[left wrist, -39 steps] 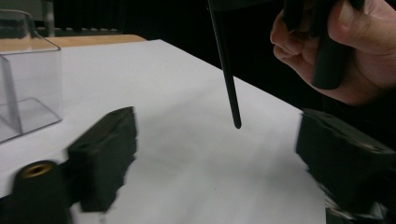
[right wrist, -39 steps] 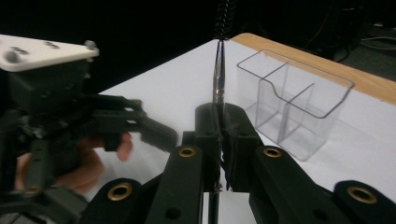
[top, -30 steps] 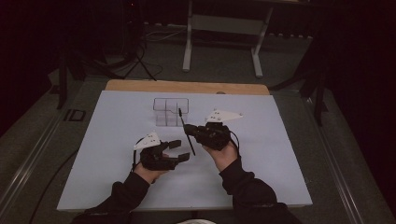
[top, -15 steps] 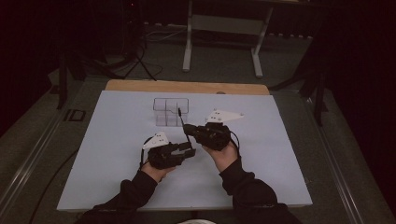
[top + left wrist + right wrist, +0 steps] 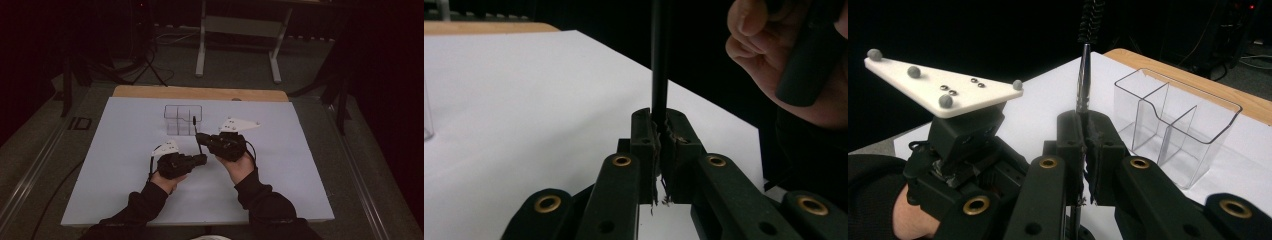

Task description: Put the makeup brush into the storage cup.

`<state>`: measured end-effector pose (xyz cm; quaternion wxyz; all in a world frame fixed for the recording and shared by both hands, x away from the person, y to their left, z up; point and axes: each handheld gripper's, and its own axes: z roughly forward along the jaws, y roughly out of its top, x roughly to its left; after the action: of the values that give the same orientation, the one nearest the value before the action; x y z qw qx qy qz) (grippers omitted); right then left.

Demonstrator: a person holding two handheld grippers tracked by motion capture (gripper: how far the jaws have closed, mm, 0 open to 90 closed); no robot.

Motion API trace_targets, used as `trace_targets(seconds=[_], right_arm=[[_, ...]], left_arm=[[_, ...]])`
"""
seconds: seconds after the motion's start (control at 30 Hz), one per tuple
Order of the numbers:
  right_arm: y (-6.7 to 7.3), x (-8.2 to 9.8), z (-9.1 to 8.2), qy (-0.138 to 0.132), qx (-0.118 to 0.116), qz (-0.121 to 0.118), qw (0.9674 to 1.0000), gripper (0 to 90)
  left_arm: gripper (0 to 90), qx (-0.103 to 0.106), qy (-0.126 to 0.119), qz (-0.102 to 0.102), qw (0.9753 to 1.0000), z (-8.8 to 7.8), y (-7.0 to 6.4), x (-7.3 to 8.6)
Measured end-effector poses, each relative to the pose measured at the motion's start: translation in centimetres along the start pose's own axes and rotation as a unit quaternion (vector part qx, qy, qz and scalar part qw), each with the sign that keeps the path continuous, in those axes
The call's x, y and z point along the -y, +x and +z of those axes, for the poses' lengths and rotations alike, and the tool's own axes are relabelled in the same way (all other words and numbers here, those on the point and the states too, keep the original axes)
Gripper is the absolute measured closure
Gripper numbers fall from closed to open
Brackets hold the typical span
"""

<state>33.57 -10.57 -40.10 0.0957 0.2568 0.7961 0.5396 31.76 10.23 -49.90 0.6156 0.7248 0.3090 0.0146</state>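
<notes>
Both grippers clamped 1 black pen [image 5: 197,140] held upright above the white mat [image 5: 115,165]: right gripper [image 5: 201,136] higher up, left gripper [image 5: 202,159], jaws just closed, at its lower end, probably to pull it apart near the clear organizer [image 5: 183,119].

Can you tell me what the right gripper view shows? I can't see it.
The right gripper has its two black jaws shut on a thin wand with a bristly brush tip, which points up. A clear plastic organizer with compartments stands on the white table at right, and the left gripper, with its grey plate, is at left.
</notes>
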Motion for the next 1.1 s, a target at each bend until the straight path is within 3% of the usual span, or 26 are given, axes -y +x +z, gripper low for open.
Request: trace_targets(seconds=[0.43, 0.6, 0.7, 0.87, 1.0, 1.1], right_arm=[[-0.1, 0.0, -0.3, -0.002, -0.017, -0.008, 0.9998, 84.3], [-0.4, 0.0, -0.5, -0.003, -0.046, -0.013, 0.9989, 69.7], [-0.5, 0.1, -0.6, -0.002, -0.055, -0.026, 0.9981, 65.8], [-1.1, 0.6, -0.6, 0.008, -0.069, -0.038, 0.9968, 65.1], [-1.7, 1.6, -0.5, 0.021, -0.094, -0.037, 0.9946, 64.8], [-1.9, 2.3, -0.5, 0.026, -0.09, -0.048, 0.9944, 69.1]], left_arm=[[86.6, -0.005, 0.024, 0.03, 0.9992, -0.4, 0.0, -0.5], [86.6, -0.004, 0.037, 0.036, 0.9987, -0.6, 0.2, -0.6], [86.6, -0.006, 0.043, 0.039, 0.9983, -0.8, 0.2, -0.6], [86.6, -0.003, 0.049, 0.046, 0.9977, -1.0, 0.3, -0.6], [86.6, 0.003, 0.058, 0.059, 0.9966, -1.0, 0.1, -0.7], [86.6, 0.009, 0.063, 0.062, 0.996, -0.9, 0.0, -0.7]])
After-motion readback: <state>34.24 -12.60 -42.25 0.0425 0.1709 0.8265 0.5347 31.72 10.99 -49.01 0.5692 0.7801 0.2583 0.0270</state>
